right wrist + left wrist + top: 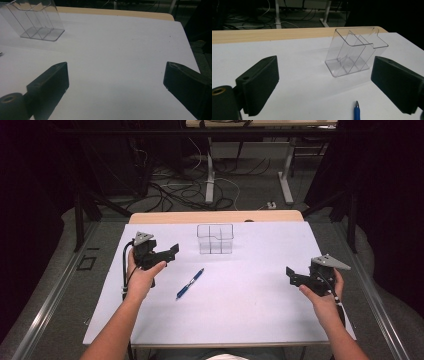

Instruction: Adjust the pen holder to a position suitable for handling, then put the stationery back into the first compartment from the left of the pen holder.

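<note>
Above table, left gripper [172, 251] gapes.

A blue pen [190, 283] lies flat and slantwise on the white table [240, 310], near a clear, empty, upright divided box [215, 239] behind it.

A white worktop [250, 310] lies mostly bare, giving wide room to pass across its middle and near edge. Two obstacles sit on it: a clear divided organizer [215, 238] standing near the far edge at centre, and a blue pen [190, 283] lying diagonally, apart from it, nearer the left side.
</note>
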